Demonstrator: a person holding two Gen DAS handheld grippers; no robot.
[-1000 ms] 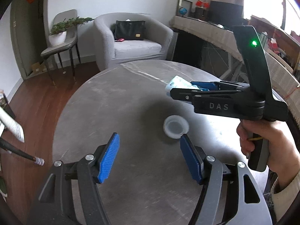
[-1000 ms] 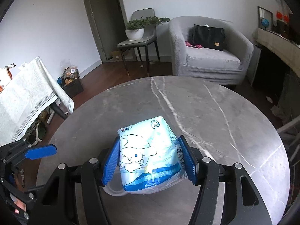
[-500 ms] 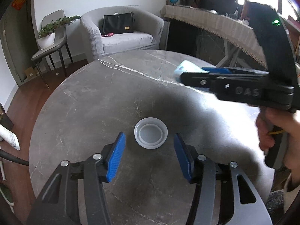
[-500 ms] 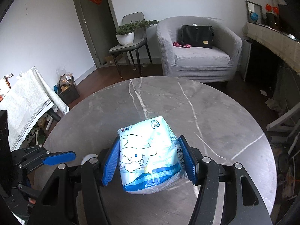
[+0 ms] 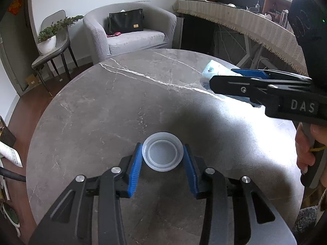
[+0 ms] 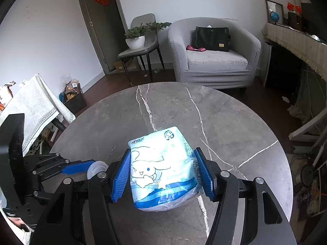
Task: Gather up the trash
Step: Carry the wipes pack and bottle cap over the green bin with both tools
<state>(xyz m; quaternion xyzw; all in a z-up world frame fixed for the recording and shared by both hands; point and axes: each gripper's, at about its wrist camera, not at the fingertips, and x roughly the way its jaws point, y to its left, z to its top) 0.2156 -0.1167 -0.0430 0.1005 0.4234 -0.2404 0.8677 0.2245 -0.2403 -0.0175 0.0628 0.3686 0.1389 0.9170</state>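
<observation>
Your right gripper (image 6: 162,174) is already pinching the tissue pack (image 6: 161,167) above the worktop (image 5: 114,106), your left gripper (image 5: 162,159) fingers are closing around the plastic lid (image 5: 162,154) lying there, and no bin is showing.

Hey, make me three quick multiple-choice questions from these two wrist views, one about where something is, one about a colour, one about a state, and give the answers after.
1. Where does the white plastic lid lie?
A. On the armchair
B. On the round marble table, between the left gripper's pads
C. On the floor

2. What colour are the gripper pads?
A. Red
B. Green
C. Blue

3. What is the state of the right gripper?
A. Shut on the tissue pack
B. Open and empty
C. Holding the lid

Answers: 1 B, the lid sits on the tabletop as the left jaws are closing around it. 2 C, both pads show blue. 3 A, the pads press both sides of the pack.
</observation>
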